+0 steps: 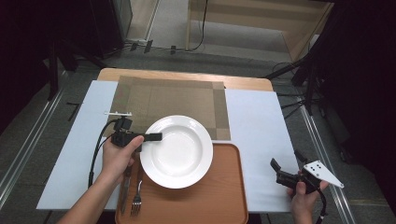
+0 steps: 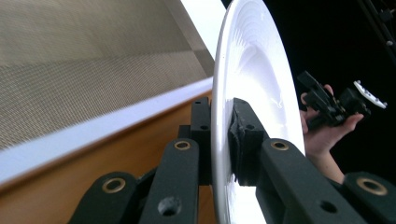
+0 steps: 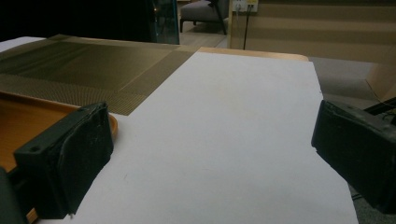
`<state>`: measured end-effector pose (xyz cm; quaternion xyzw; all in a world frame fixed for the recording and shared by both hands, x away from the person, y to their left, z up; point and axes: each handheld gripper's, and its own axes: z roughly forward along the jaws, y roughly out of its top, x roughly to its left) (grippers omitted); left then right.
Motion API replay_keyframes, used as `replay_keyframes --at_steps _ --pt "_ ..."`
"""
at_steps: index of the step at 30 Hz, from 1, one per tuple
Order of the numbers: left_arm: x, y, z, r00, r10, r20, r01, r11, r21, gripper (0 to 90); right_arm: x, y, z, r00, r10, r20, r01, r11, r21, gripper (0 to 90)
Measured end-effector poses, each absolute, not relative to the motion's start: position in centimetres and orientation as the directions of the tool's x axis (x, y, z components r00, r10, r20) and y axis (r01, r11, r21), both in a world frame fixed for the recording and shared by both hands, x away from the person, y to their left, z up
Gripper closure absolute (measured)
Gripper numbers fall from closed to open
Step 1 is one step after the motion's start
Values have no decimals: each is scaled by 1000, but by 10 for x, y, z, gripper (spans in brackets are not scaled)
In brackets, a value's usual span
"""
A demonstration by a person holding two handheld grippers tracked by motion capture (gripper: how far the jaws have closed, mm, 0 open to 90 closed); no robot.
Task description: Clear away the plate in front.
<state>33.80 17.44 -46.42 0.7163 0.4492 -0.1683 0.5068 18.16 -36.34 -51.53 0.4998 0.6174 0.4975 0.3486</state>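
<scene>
A white round plate [image 1: 177, 151] hangs level over the far part of the orange tray [image 1: 224, 196] and the near edge of the woven placemat [image 1: 173, 98]. My left gripper [image 1: 156, 136] is shut on the plate's left rim. In the left gripper view the two jaws clamp the plate [image 2: 252, 70] edge-on, one pad on each face. My right gripper [image 1: 286, 158] stands open near the table's right front edge, apart from the plate. Between its wide-set jaws lies bare white table cover [image 3: 224, 140].
A fork [image 1: 136, 200] and a knife [image 1: 126, 186] lie on the tray's left side, under my left forearm. The brown placemat [image 3: 84, 70] covers the far middle of the white table cover [image 1: 261, 121]. The tray's corner [image 3: 18, 121] sits left of my right gripper.
</scene>
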Motion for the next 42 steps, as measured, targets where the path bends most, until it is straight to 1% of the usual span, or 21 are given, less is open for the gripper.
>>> replay_keyframes --at_steps 14,18,26,29,31,42 --pt "320 164 -481 538 437 -721 830 -125 544 805 182 -363 -515 -257 964 67 269 5 963 0" --pt "314 161 -486 542 448 -711 828 -144 541 801 181 -363 -515 -257 964 67 269 5 963 0" --pt "305 158 -498 524 439 -730 845 -158 511 800 182 -363 -515 -255 965 66 271 5 963 0" --pt "303 157 -502 516 445 -732 851 -166 499 798 182 -362 -515 -256 964 65 270 7 963 0" --pt "303 156 -505 502 433 -749 861 -164 482 788 182 -362 -515 -257 964 63 270 9 963 0" --pt "301 152 -512 484 449 -751 873 -191 448 793 182 -362 -516 -255 965 61 269 10 963 0"
